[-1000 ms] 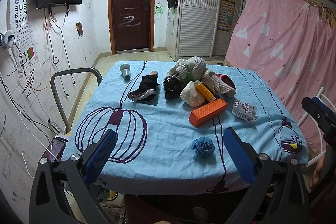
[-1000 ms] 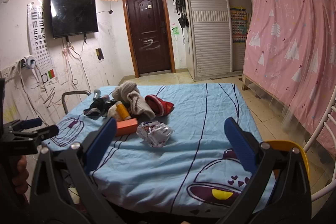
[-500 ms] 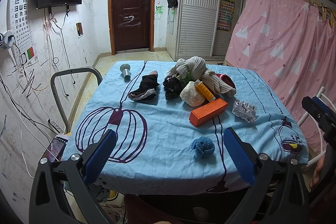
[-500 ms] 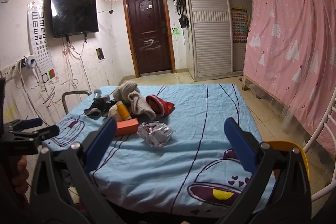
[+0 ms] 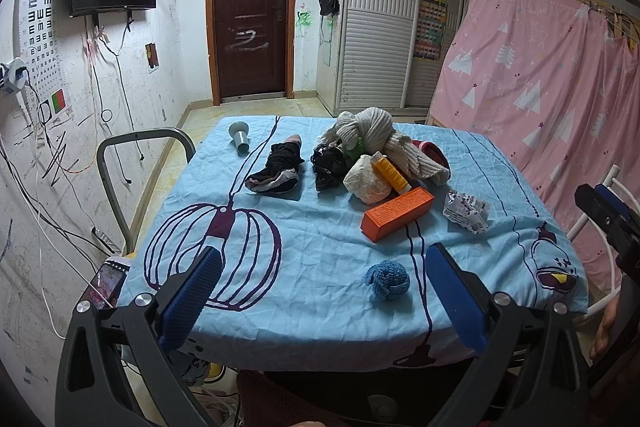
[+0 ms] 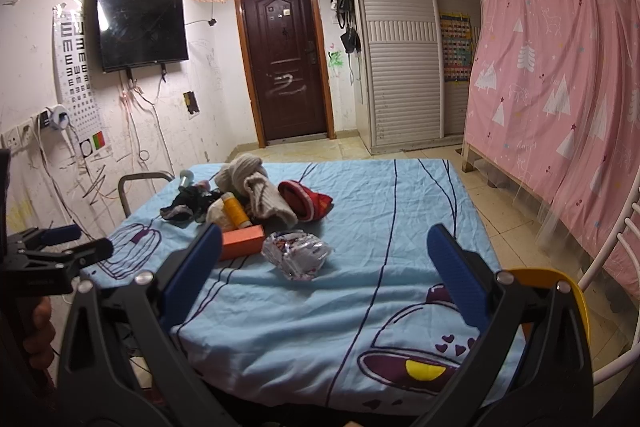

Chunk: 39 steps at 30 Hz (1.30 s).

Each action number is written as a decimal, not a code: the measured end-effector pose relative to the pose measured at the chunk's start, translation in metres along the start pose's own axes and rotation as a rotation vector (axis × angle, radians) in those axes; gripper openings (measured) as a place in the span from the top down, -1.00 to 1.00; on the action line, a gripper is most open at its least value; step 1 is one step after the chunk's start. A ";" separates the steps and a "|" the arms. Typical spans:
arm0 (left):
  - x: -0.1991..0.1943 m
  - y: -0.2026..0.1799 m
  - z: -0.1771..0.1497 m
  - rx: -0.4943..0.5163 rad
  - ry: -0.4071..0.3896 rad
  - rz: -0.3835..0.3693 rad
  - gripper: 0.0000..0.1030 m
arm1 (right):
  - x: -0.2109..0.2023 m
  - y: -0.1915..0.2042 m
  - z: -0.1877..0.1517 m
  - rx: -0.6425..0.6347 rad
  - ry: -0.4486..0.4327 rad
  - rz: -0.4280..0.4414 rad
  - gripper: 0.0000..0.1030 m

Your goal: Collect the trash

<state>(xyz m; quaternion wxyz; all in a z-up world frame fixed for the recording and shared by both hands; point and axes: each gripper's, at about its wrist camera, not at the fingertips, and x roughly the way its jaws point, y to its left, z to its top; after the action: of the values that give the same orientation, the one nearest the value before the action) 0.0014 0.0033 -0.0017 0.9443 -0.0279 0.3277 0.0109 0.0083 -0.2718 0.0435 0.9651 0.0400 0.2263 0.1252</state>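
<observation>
A table with a light blue cloth (image 5: 320, 291) holds a pile of things. A crumpled silver wrapper (image 5: 466, 211) lies right of an orange box (image 5: 398, 213); both show in the right wrist view, the wrapper (image 6: 296, 253) and the box (image 6: 242, 243). A white crumpled bag (image 5: 366, 181), a yellow bottle (image 5: 390, 173) and a black bag (image 5: 330, 167) sit behind. My left gripper (image 5: 320, 301) is open and empty above the near table edge. My right gripper (image 6: 324, 275) is open and empty, near the wrapper.
A blue knitted ball (image 5: 387, 281), black sock (image 5: 278, 167), beige knitwear (image 5: 376, 131), red cloth (image 6: 306, 199) and grey cup (image 5: 240, 139) lie on the table. A metal chair frame (image 5: 140, 155) stands left. A yellow bin (image 6: 560, 291) is at the right corner. A pink curtain (image 5: 540, 87) hangs right.
</observation>
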 end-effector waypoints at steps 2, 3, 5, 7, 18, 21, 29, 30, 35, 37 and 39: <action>0.000 0.000 0.000 0.000 0.000 -0.001 -0.81 | 0.000 0.000 0.000 0.001 0.001 0.000 -0.91; 0.001 0.000 -0.001 0.000 0.002 -0.001 -0.81 | 0.000 0.000 0.000 0.001 0.001 0.000 -0.91; 0.003 0.001 -0.001 0.002 0.005 0.000 -0.81 | 0.000 0.000 0.000 0.000 0.001 0.000 -0.91; 0.005 0.001 -0.002 0.003 0.010 -0.003 -0.81 | 0.003 0.002 -0.003 0.000 0.008 0.003 -0.91; 0.041 -0.031 -0.019 0.099 0.105 -0.096 -0.81 | 0.042 0.013 -0.022 -0.021 0.109 0.095 -0.91; 0.055 -0.037 -0.022 0.110 0.134 -0.109 -0.81 | 0.058 0.011 -0.026 -0.016 0.148 0.116 -0.91; 0.087 -0.045 -0.025 0.129 0.169 -0.105 -0.45 | 0.090 0.015 -0.025 -0.038 0.204 0.145 -0.91; 0.092 -0.046 -0.026 0.132 0.178 -0.107 -0.39 | 0.093 0.016 -0.024 -0.042 0.208 0.146 -0.91; 0.099 -0.045 -0.027 0.138 0.153 -0.096 0.15 | 0.110 0.021 -0.021 -0.069 0.243 0.150 -0.90; 0.100 -0.043 -0.027 0.138 0.141 -0.088 0.34 | 0.117 0.022 -0.020 -0.066 0.262 0.156 -0.88; 0.099 -0.042 -0.028 0.142 0.129 -0.080 0.55 | 0.124 0.022 -0.019 -0.058 0.287 0.166 -0.74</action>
<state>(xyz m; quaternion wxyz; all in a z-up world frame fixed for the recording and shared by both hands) 0.0636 -0.0401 -0.0830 0.9205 0.0256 0.3864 -0.0519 0.1024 -0.2179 -0.0240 0.9099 0.0125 0.3542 0.2156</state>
